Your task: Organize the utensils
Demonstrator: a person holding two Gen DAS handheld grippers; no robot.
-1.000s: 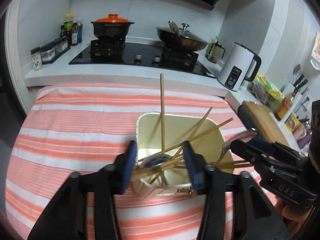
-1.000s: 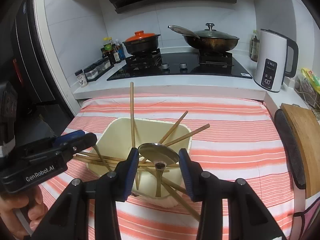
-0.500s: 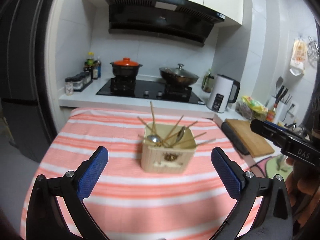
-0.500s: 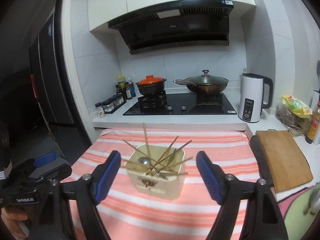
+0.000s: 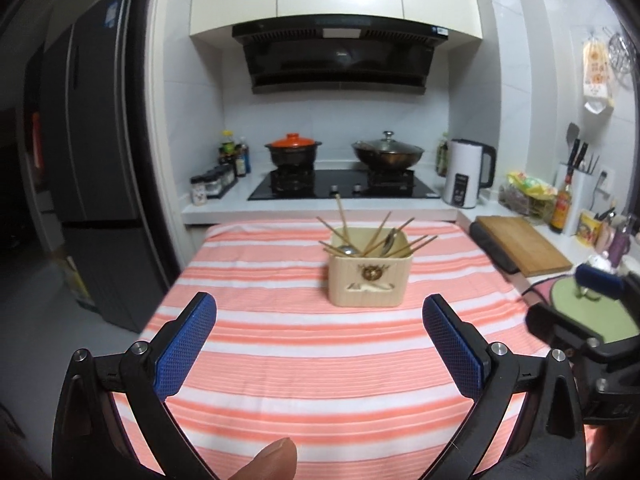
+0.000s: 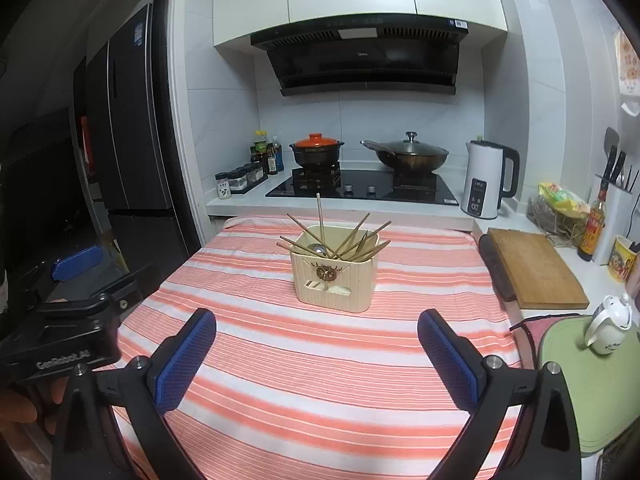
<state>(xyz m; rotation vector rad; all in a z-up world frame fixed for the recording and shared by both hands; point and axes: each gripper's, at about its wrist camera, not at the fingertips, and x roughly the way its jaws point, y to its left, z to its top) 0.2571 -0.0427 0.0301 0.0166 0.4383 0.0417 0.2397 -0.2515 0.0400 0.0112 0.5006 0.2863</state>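
Note:
A cream utensil holder [image 5: 370,280] stands on the striped tablecloth [image 5: 280,344]; it also shows in the right wrist view [image 6: 335,282]. Several wooden chopsticks [image 5: 342,220] and metal spoons [image 5: 389,240] stick out of it at mixed angles. My left gripper [image 5: 319,314] is wide open and empty, well back from the holder. My right gripper [image 6: 317,328] is wide open and empty, also well back from the holder. The right gripper's body shows at the right of the left wrist view [image 5: 592,344]; the left gripper's body shows at the left of the right wrist view [image 6: 68,328].
A stove [image 5: 340,188] with an orange-lidded pot [image 5: 294,152] and a wok [image 5: 387,154] lies behind the table. A white kettle [image 5: 466,178], a wooden cutting board [image 5: 524,244], a green mat [image 6: 580,380] and a white teapot [image 6: 610,324] are to the right.
Both grippers opened wide and pulled far back from the holder. A second ago they were narrowly spread right over it, the right one around a spoon. The utensils stay in the holder.

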